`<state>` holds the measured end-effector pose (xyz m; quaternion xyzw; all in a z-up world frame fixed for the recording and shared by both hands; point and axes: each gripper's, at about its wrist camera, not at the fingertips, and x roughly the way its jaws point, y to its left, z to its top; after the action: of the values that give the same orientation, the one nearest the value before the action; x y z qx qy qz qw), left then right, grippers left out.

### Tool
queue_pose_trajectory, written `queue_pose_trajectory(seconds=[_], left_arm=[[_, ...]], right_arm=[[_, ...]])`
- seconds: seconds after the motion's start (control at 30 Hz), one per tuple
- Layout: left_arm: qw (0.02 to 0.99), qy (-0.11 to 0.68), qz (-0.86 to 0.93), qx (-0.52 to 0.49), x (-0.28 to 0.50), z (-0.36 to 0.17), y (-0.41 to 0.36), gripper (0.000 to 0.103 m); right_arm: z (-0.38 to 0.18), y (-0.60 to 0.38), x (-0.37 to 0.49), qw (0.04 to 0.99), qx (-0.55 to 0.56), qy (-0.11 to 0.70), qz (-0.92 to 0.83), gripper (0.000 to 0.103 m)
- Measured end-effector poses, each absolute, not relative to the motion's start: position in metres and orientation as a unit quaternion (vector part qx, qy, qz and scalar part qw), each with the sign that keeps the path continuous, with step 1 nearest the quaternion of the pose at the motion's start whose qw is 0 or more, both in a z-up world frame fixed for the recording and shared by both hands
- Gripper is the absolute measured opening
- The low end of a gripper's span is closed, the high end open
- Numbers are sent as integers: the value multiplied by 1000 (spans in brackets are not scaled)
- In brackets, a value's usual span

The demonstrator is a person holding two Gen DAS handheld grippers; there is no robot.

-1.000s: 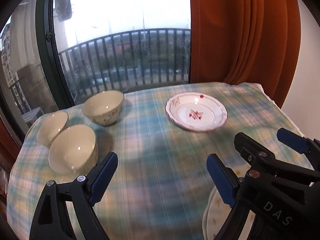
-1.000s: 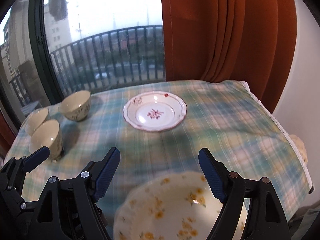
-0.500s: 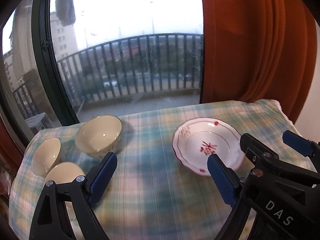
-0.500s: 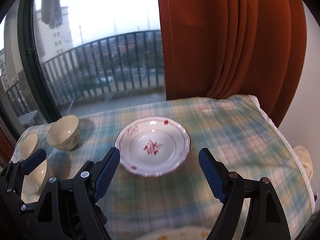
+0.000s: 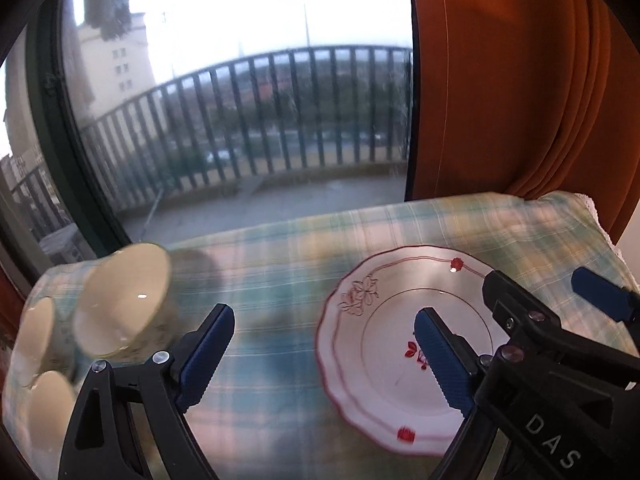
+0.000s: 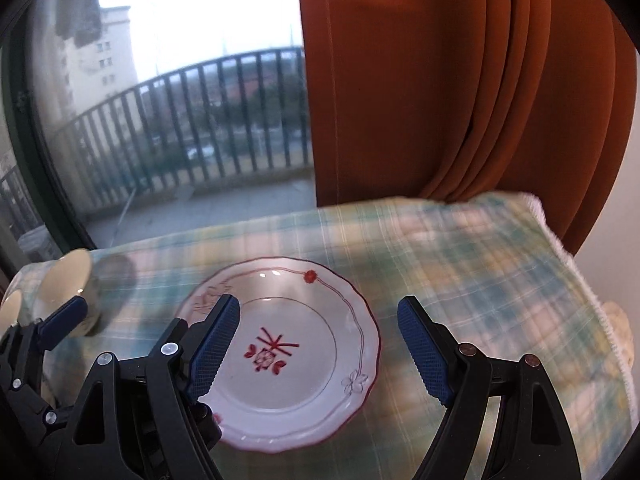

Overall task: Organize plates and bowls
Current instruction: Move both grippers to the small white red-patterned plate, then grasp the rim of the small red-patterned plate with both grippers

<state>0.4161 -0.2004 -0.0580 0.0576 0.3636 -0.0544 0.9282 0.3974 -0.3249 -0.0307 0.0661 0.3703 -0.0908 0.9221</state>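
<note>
A white plate with red flower trim [image 6: 304,352] lies on the plaid tablecloth; it also shows in the left wrist view [image 5: 384,344]. My right gripper [image 6: 316,348] is open and empty, hovering just above the plate with its jaws spread over it. My left gripper [image 5: 324,354] is open and empty, over the cloth just left of the plate. Three cream bowls stand at the left: the far one [image 5: 124,300], a middle one [image 5: 34,336] and a near one [image 5: 50,412]. The far bowl also shows in the right wrist view [image 6: 68,284].
The plaid-covered table [image 6: 460,264] ends at a lace-trimmed right edge [image 6: 572,264]. An orange curtain [image 6: 440,80] hangs behind it at the right. A dark-framed window with a balcony railing [image 5: 240,120] is behind the table.
Both grippers have moved forward across the table toward the red-trimmed plate. The yellow-flowered plate has dropped out of view below. Both grippers stay open.
</note>
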Motion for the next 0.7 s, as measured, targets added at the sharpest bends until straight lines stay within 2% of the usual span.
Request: queue_pose_trajectory(seconds=[0.2,0.27,0.37,0.5,0.7], left_arm=[[909,408,-53,64,435,-85,-210,89],[903,420,-54,65,435,-92,-212,81],[891,444,-74,52,437,-99,-212,69],[888,449,-83,51,434,-100,-214,61],[886,454,-70,66,427,-99,-211,61]], right_arm=[[-63,-339,422,904,74,412,-94,83],[-73,-341,426,897,74,426,-93,83],[-82,-342,430,886,83,449,-84,76],[-82,-340,429,883,71,454,-96,68],[-79,-334,424,876,60,470,-86,67]])
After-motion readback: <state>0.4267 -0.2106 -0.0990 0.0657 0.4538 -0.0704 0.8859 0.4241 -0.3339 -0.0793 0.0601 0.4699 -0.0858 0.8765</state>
